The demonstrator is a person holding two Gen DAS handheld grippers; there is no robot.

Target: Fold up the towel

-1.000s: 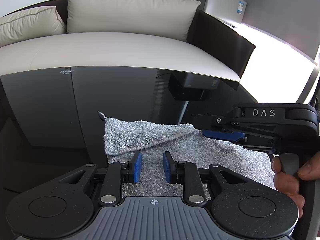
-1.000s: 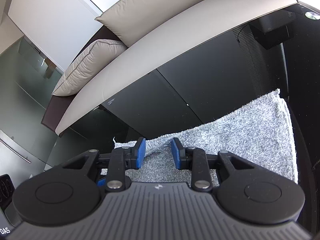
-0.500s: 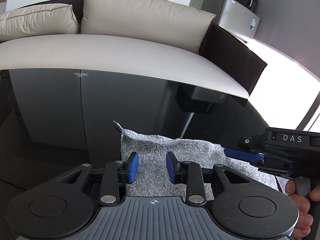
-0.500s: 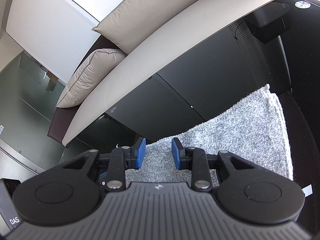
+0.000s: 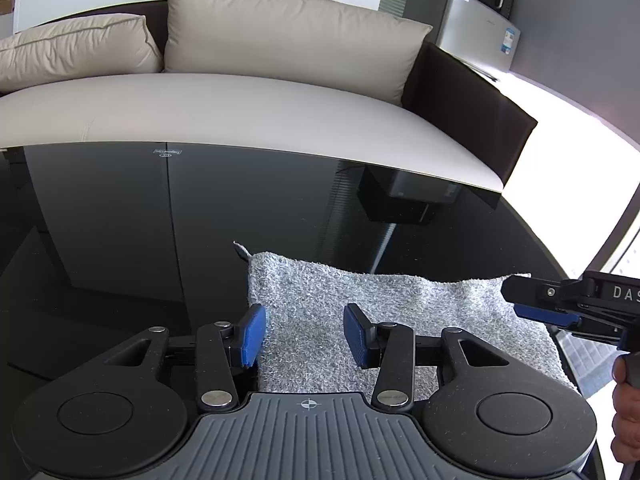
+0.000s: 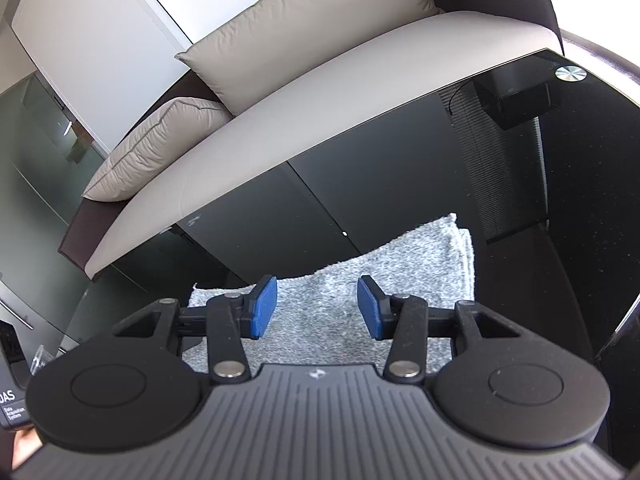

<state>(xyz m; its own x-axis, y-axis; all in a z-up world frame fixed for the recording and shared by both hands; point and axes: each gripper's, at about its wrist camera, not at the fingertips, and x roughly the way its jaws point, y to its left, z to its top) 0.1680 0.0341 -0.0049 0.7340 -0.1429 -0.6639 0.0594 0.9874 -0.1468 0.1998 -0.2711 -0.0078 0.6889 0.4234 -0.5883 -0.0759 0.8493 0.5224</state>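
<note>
A grey terry towel (image 5: 384,320) lies folded on the black glass table (image 5: 120,240), with a small loop tag at its far left corner. My left gripper (image 5: 305,335) is open and empty above the towel's near left part. My right gripper (image 6: 317,307) is open and empty above the towel (image 6: 408,268) in the right wrist view. The right gripper also shows at the right edge of the left wrist view (image 5: 560,308), beside the towel's right end, held by a hand.
A beige sofa (image 5: 240,112) with two cushions runs along the table's far edge. A dark box (image 5: 400,204) shows through or in the glass beyond the towel. A silver fridge (image 5: 464,28) stands at the back right.
Both grippers have opened wider and pulled back. The raised towel flap seen a second ago now lies flat. The right gripper has moved away to the right.
</note>
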